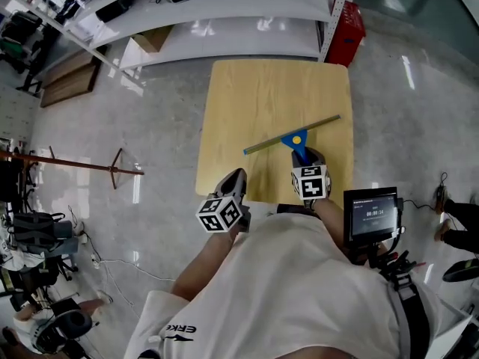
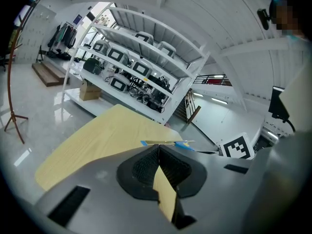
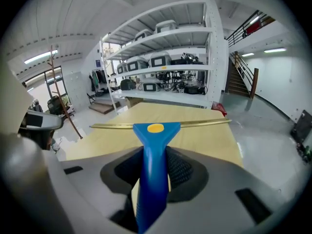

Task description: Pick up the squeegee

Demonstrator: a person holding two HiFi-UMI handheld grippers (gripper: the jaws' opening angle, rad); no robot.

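Squeegee (image 3: 151,179) over wooden table (image 3: 207,138), shelving (image 3: 170,67) beyond

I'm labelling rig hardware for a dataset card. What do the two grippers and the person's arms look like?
Both the left gripper and right gripper have grey housings with black textured pads, and each carries a cube with black-and-white square markers. The person wears a white short-sleeved T-shirt with black lettering on one sleeve.

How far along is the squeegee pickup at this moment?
Done: the right gripper is closed on the blue handle of the squeegee. In hand: it holds the squeegee over the wooden table; whether the blade has cleared the tabletop cannot be told for sure. Left to do: a plain lift clear of the table. The left gripper is shut and empty.
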